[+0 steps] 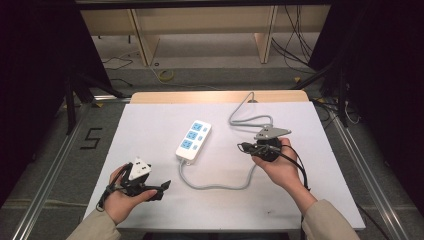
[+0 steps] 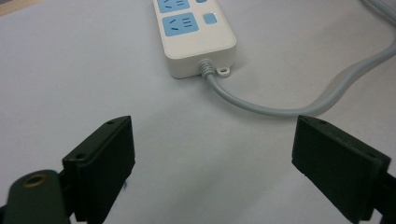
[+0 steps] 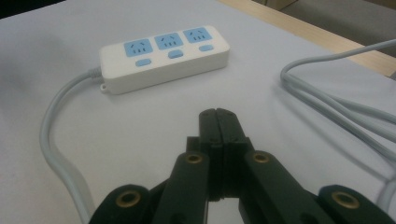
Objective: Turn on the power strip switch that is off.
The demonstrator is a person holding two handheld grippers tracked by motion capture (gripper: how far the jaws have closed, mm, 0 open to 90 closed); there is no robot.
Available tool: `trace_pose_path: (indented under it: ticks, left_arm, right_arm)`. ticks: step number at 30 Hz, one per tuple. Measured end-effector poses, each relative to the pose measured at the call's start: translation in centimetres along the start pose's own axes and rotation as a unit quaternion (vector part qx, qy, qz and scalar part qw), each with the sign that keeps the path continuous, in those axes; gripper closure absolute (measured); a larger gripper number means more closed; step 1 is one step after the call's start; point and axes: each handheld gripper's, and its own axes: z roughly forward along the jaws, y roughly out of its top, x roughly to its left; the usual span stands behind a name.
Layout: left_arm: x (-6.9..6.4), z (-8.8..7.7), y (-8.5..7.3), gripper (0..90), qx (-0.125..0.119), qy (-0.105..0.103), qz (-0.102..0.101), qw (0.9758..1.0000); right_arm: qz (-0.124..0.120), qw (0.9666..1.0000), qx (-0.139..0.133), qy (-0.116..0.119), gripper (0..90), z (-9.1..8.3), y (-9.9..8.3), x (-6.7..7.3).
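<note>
Two grippers flank a white power strip [image 1: 193, 140] lying mid-table, w/ nothing held by either. Left gripper [image 1: 161, 189] sits near-left on the white table sheet [image 1: 150, 120], jaws spread wide and empty, pointing right; in the left gripper view its pads [image 2: 105, 161] frame bare sheet, w/ the strip's cord end [image 2: 205, 67] ahead, so it looks staged to steady or take that near end. Strip lies at a slant, three blue sockets [image 3: 169, 40] up, each w/ a small switch beside it, so the top face is reachable from above. Its grey cord [image 1: 215, 186] leaves the near end, loops along the near side, then runs right and up behind the right gripper [image 1: 242, 147] to the far table edge. Right gripper is fully closed on nothing, tips pointing left at the strip; prob. posed as a poking tip for a switch, though that's a guess. Approx. nothing stands between either tool and the strip; the cord loop just right of the right gripper [image 3: 327, 105] is the one thing that could snag. Beyond: wooden edge [image 1: 220, 96], floor w/ loose cables.
</note>
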Motion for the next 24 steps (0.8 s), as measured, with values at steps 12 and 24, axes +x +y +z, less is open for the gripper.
trace_pose_path:
  ticks: [12,24]
  left_arm:
    - [-0.1,0.0,0.0,13.8,-0.002,0.001,-0.001,1.0000]
    - [-0.1,0.0,0.0,14.0,-0.002,-0.002,-0.001,1.0000]
  right_arm:
    - [-0.004,1.0000,0.002,0.006,90.0,1.4,0.9,0.3]
    - [-0.012,0.9998,0.010,0.016,90.0,3.3,1.9,0.9]
